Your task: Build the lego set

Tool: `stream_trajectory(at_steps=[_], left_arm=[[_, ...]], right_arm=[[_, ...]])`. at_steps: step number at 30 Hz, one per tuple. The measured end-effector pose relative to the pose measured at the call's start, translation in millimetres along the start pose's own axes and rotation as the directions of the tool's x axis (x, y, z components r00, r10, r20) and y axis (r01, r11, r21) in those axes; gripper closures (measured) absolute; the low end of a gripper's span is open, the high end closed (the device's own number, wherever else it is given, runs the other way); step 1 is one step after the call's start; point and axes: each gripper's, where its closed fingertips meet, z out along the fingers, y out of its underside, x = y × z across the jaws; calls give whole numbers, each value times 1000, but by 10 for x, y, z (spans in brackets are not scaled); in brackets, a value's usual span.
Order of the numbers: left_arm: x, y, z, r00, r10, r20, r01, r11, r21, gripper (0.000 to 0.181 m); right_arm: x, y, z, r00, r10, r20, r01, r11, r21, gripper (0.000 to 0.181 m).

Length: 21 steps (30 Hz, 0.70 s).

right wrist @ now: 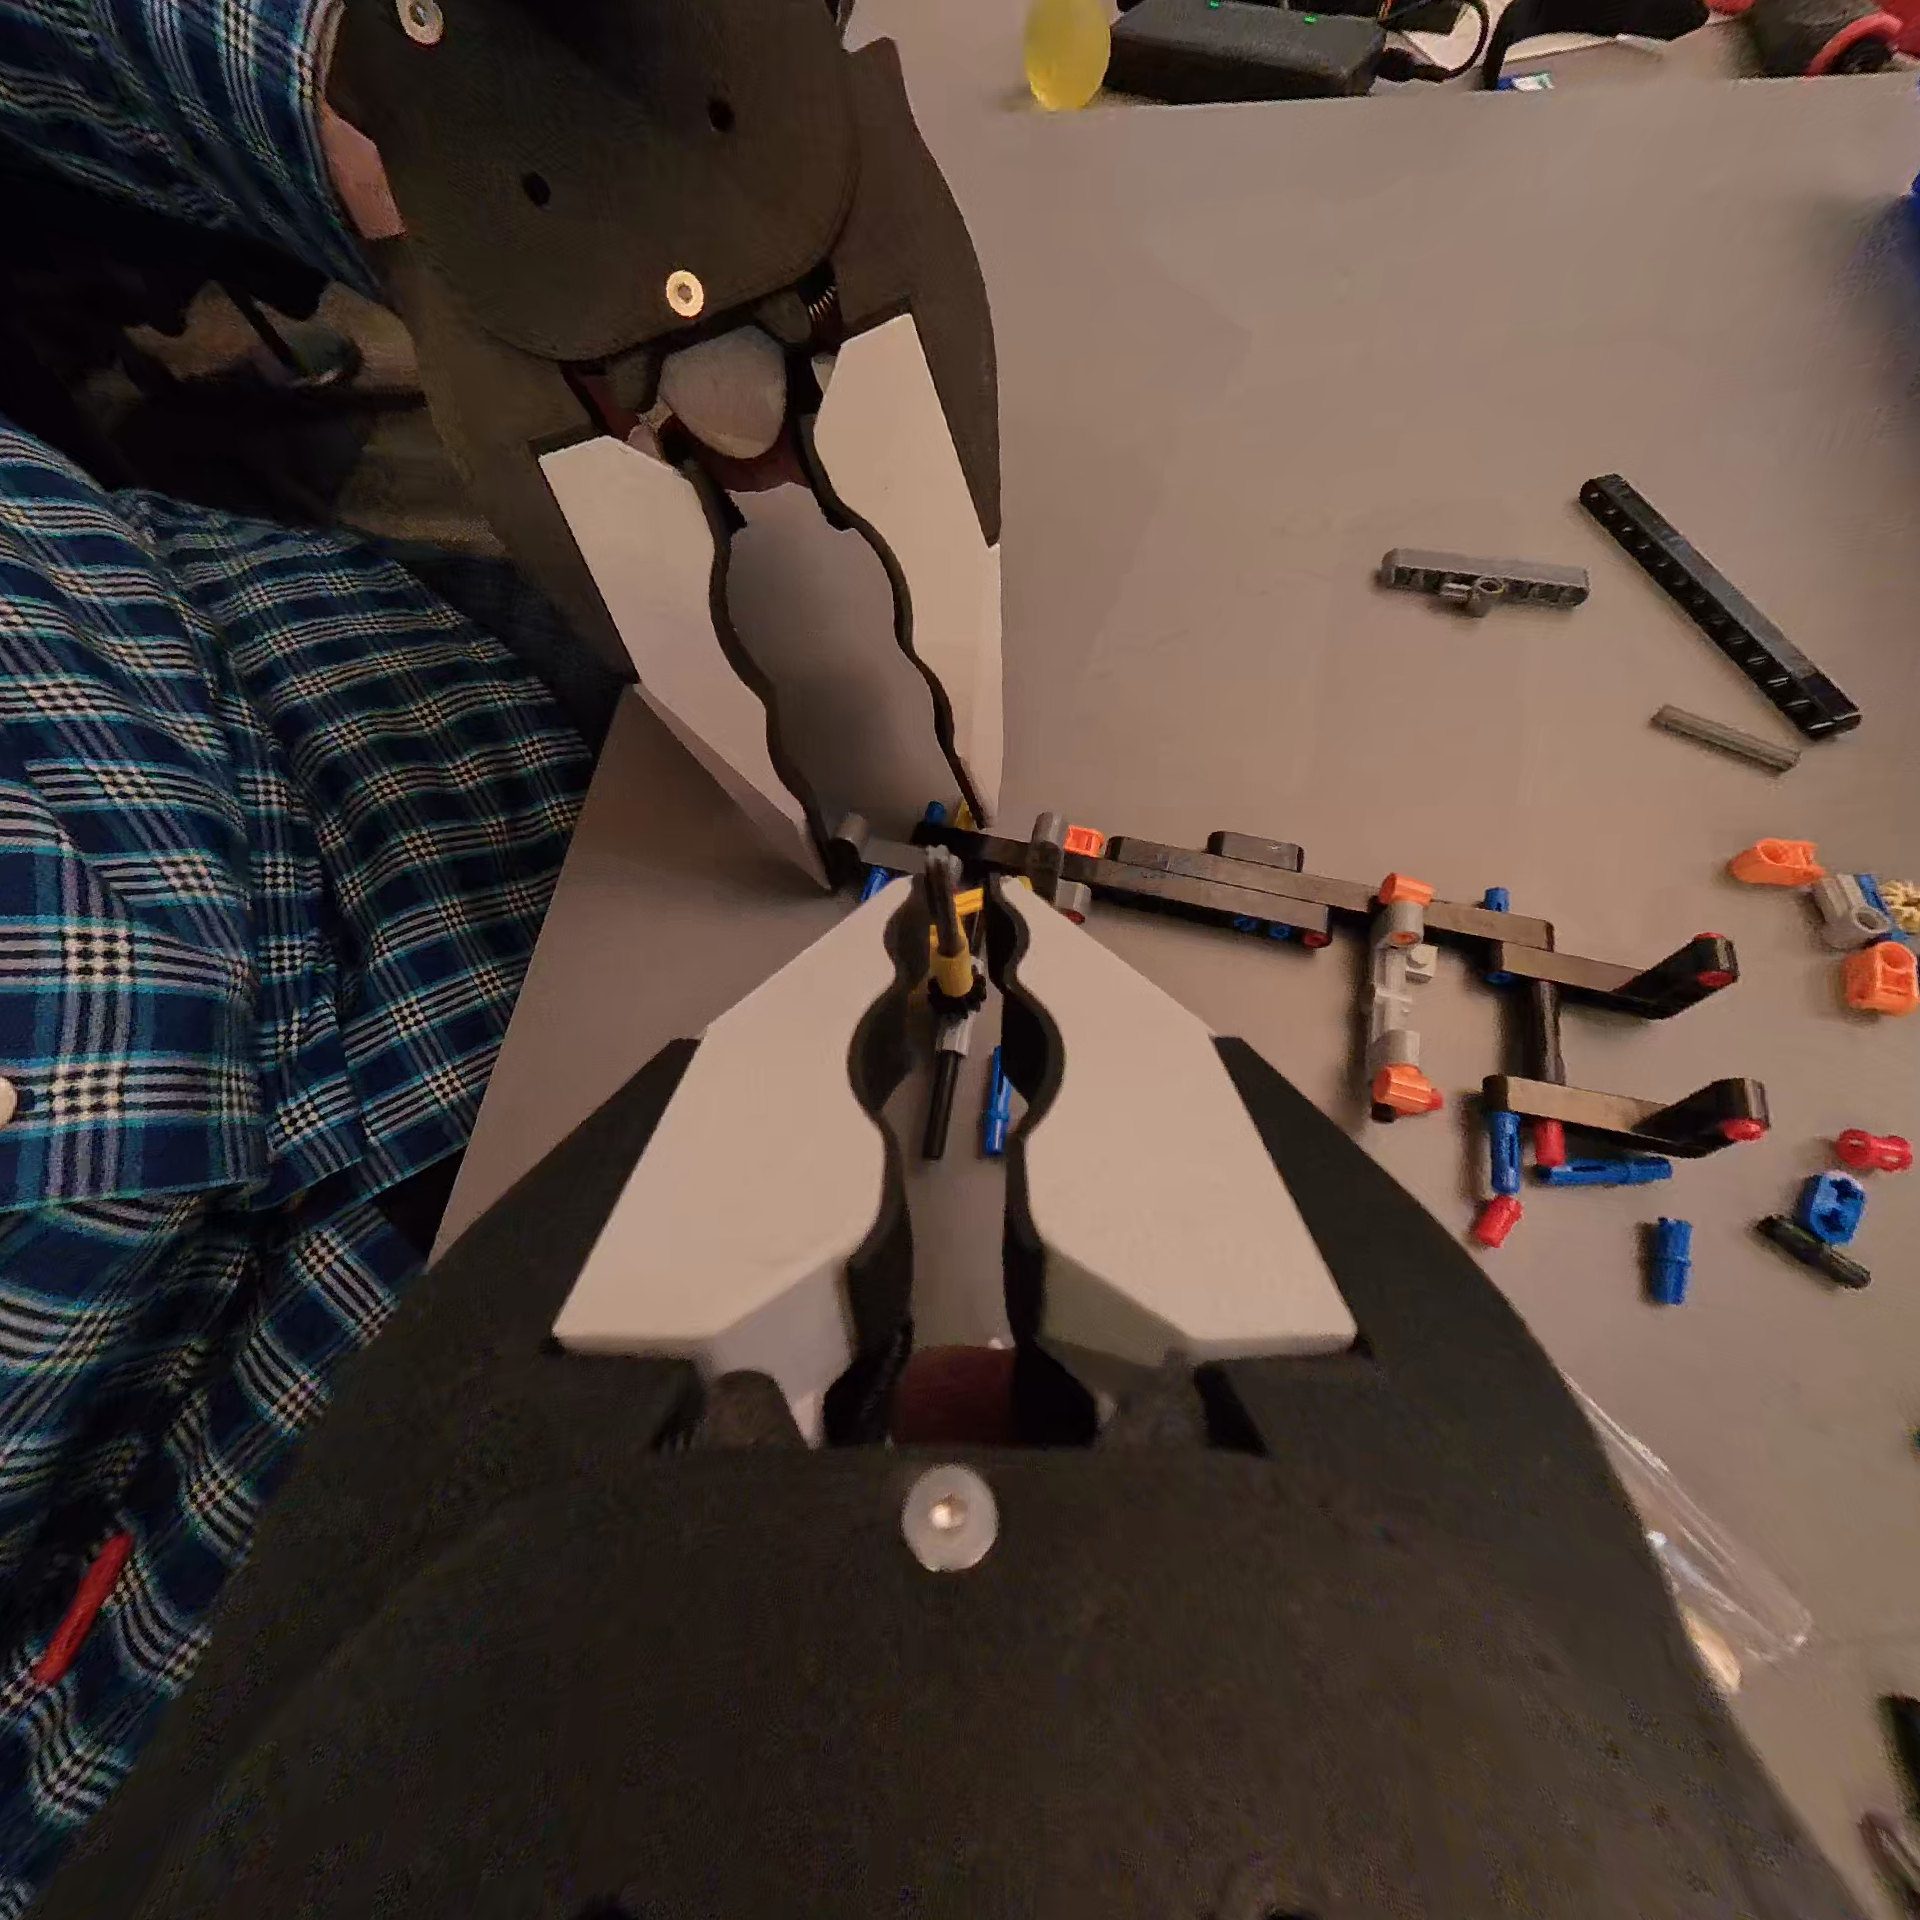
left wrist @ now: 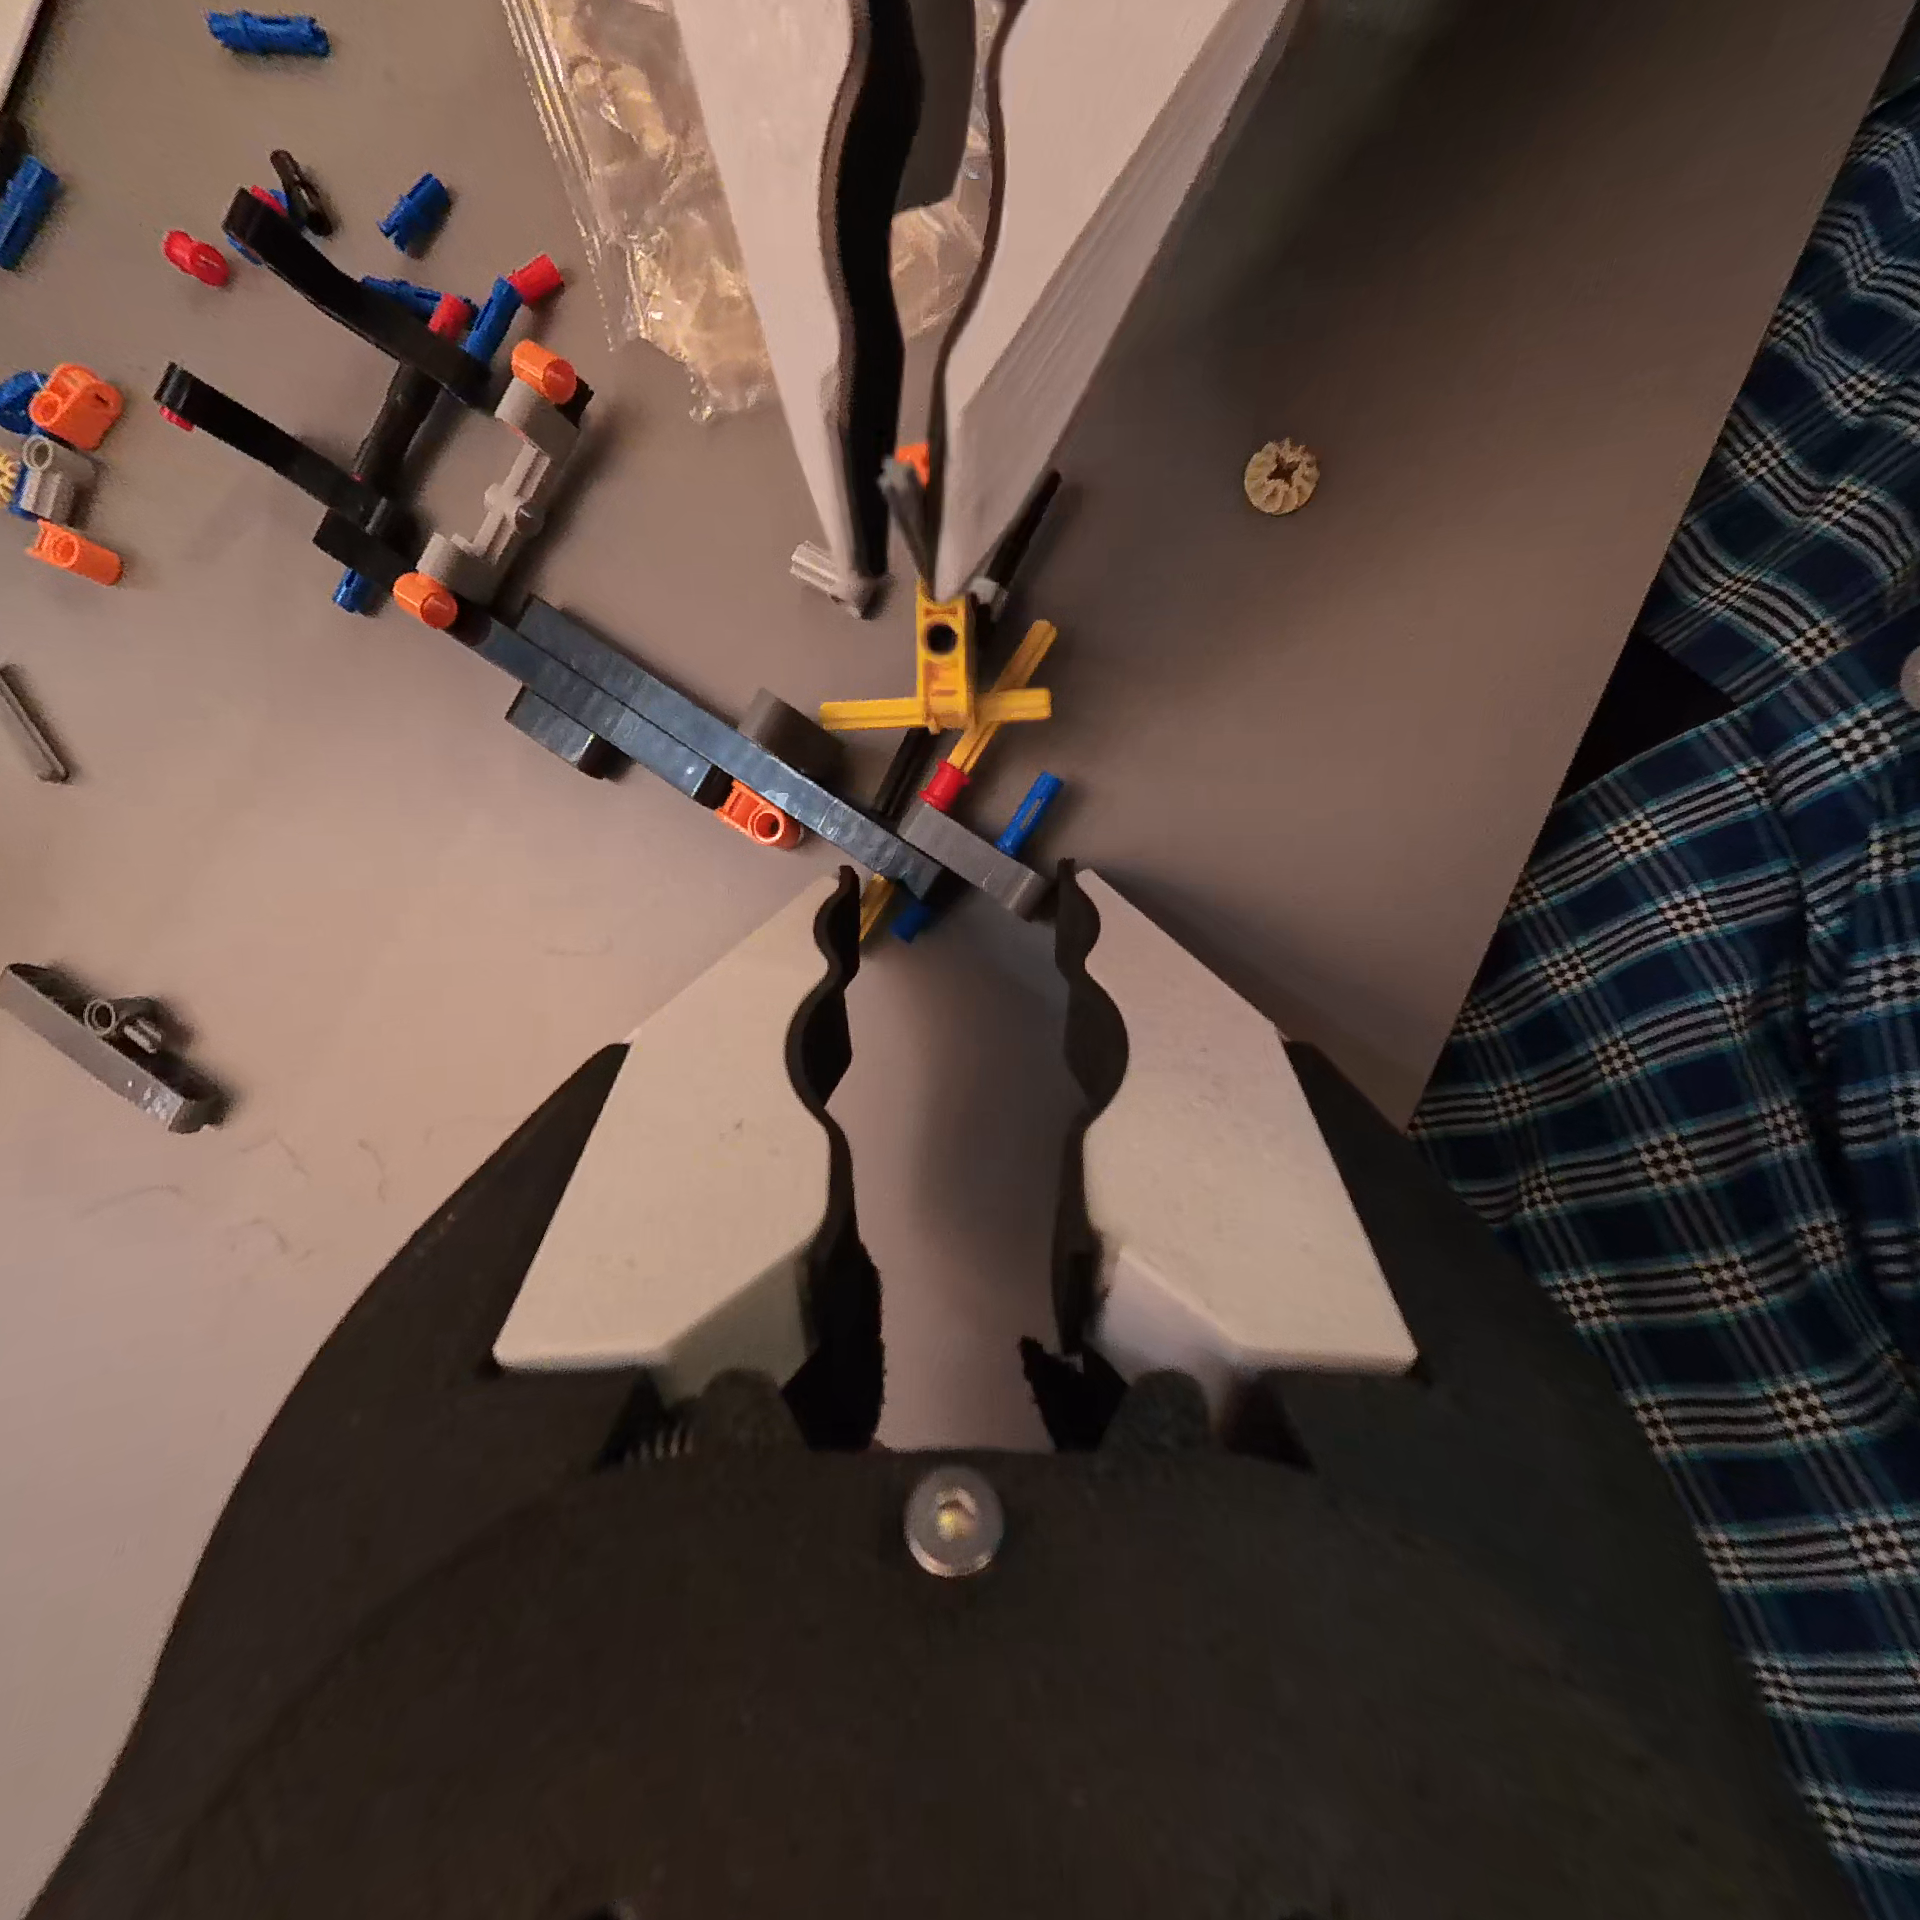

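Both tongs: left tongs gape around assembly; right tongs pinch axle.

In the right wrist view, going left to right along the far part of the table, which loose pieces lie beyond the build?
Grey beam with a connector → long black beam → small grey axle, nearer than the black beam's lower end.

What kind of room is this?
Probably a workshop or lab desk: a flat grey tabletop strewn with loose blue plastic pins, and black electronic boxes with cables at its far edge.
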Motion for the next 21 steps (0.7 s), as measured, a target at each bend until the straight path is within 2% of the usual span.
stream_trajectory(at_steps=[5,11,17,21], left_arm=[[11,-7,0,1000,-1,-5,1,1000,-2,146],[18,-8,-5,1000,-6,-5,6,1000,-1,147],[22,-9,-8,1000,-14,-3,14,1000,5,146],[-1,-15,-34,1000,-22,11,22,1000,13,135]], right_arm=[[-10,8,3,999,-36,-14,35,999,-15,181],[54,18,-15,999,26,-45,-27,1000,-6,181],[55,-39,-62,994,104,-37,-102,993,61,181],[66,-68,-108,990,136,-40,-132,988,79,181]])
